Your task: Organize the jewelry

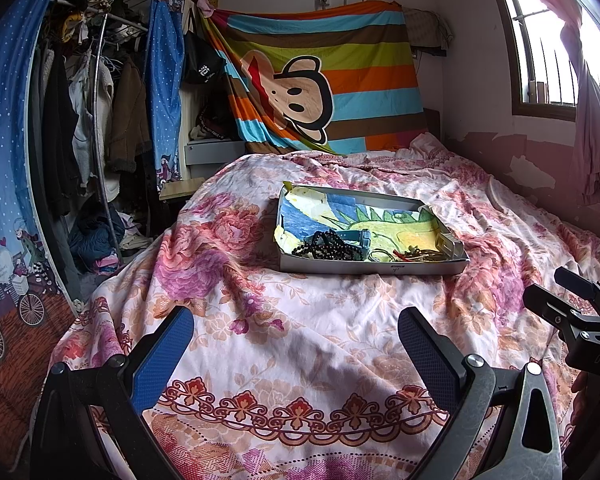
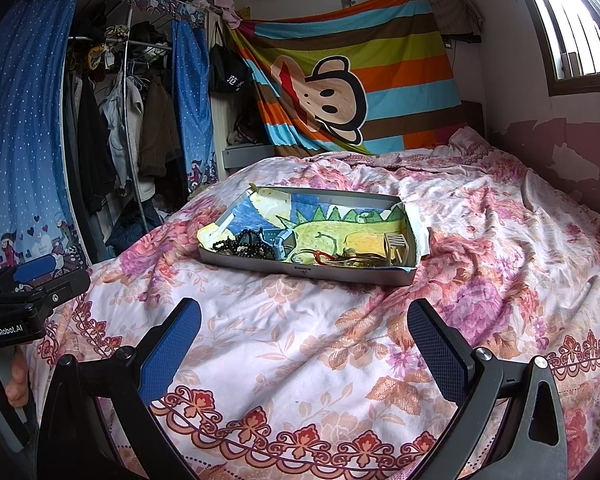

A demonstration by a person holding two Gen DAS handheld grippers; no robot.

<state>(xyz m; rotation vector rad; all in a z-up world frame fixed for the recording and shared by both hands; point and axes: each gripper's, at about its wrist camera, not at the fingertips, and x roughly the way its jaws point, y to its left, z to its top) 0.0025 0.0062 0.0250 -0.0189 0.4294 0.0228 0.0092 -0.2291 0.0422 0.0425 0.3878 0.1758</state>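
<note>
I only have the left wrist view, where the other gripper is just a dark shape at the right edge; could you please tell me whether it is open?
Observer: Yes, the right gripper is open, with its blue pads wide apart and nothing between them. It is short of the tray.
Operator: Thank you. What is the pale thing at the tray's right end?
Observer: In the right wrist view it looks like a small slatted rack, standing inside the tray near its right wall.
Operator: Is a hand visible on my left gripper?
Observer: Yes, fingers wrap the handle below the left gripper.
</note>
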